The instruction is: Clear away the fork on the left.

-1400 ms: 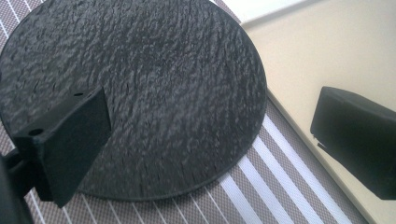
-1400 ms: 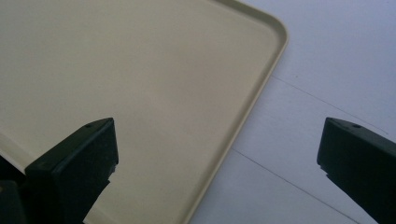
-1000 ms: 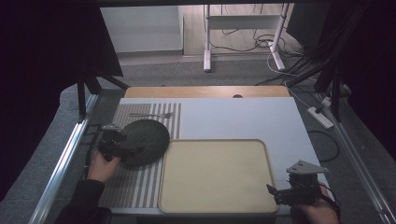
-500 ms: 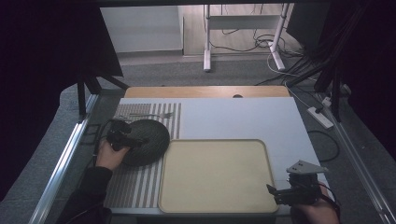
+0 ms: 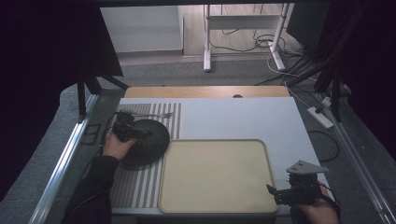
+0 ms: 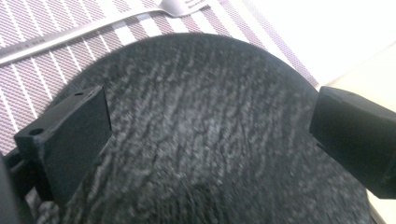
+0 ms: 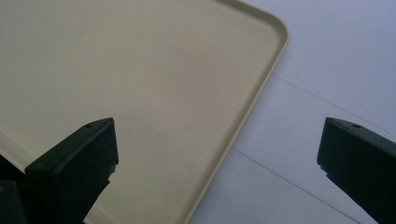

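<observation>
A dark, rough-textured round plate (image 5: 148, 139) lies on a striped placemat (image 5: 140, 184) at the table's left. My left gripper (image 5: 133, 132) is over the plate's left part, open, with its jaws wide apart above the plate's surface (image 6: 210, 140). A silver fork (image 5: 152, 115) lies on the mat just beyond the plate, its tines showing in the left gripper view (image 6: 180, 5). A cream tray (image 5: 217, 175) sits empty at front centre. My right gripper (image 5: 282, 195) is open at the tray's front right corner, straddling the tray's rim (image 7: 243, 126).
The white tabletop (image 5: 243, 116) stretches behind and right of the tray. A wooden strip (image 5: 205, 91) runs along the far edge. Metal frame rails (image 5: 65, 158) flank the table. A power strip (image 5: 320, 116) and cables lie on the floor at right.
My left gripper has moved away from me and to the right, from the plate's left edge onto the plate. The right gripper has not moved.
</observation>
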Demonstrator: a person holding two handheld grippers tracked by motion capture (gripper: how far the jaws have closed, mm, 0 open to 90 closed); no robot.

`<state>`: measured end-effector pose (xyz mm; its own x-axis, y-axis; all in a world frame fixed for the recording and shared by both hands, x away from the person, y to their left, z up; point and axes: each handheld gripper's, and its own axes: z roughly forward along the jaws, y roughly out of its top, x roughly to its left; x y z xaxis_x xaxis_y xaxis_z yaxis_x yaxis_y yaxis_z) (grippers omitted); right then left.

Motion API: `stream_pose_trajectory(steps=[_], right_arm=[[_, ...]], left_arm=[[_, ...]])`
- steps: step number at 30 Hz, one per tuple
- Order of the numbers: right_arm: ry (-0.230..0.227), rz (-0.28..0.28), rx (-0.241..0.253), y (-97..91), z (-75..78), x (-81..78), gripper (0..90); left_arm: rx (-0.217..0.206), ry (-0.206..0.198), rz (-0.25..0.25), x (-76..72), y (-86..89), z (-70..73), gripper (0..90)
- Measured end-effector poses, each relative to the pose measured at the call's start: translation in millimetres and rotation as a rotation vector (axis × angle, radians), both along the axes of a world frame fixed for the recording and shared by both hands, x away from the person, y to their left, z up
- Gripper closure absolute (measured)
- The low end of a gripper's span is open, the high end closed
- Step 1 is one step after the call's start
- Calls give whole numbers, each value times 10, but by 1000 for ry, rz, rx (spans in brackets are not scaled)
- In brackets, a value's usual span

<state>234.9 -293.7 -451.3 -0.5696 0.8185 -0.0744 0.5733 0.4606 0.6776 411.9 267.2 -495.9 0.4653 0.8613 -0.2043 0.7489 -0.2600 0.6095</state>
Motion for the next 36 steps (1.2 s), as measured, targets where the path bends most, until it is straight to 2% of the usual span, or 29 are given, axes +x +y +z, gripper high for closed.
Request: stream_pose_trajectory(steps=[12,26,29,32,33,34,35,36], right_arm=[[1,1,-1,1,-1,1,0],[3,4,-2,0,-2,3,0],[4,5,-1,0,-2,3,0],[4,5,-1,0,-2,2,0],[5,6,-1,0,-3,3,0],[5,6,-1,0,-3,3,0],[5,7,-1,0,-3,3,0],[6,9,4,-1,-4,5,0]], left_arm=[[6,26,25,333,91,-67,0],[65,57,36,677,85,-168,6],[63,59,40,733,123,-172,56],[62,59,67,786,178,-173,161],[56,59,75,804,201,-174,264],[53,58,89,822,224,-171,264],[52,57,105,842,248,-167,326],[39,60,115,865,274,-166,481]])
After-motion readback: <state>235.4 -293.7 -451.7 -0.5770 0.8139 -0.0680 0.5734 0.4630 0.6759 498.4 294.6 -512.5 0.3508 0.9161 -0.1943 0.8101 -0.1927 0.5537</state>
